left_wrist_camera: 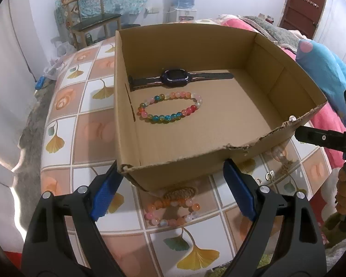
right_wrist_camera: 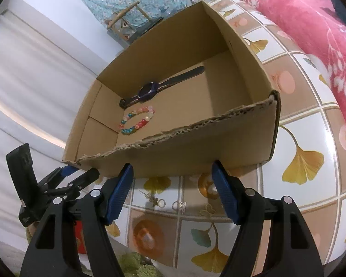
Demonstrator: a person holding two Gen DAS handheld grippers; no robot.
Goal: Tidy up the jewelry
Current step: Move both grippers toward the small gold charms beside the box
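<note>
Bead bracelet (left_wrist_camera: 170,210) just outside cardboard box (left_wrist_camera: 196,161) torn edge, between spread fingers (left_wrist_camera: 103,198).

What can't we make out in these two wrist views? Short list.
- Left wrist view: a brown oval piece beside the pink bead bracelet, partly hidden under the box front wall; type unclear.
- Right wrist view: small rings and charms on the table, too small to identify.
- Left wrist view: right gripper, cut off by the frame edge.

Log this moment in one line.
left gripper open | right gripper open | box: watch, bracelet | table: pink bracelet
</note>
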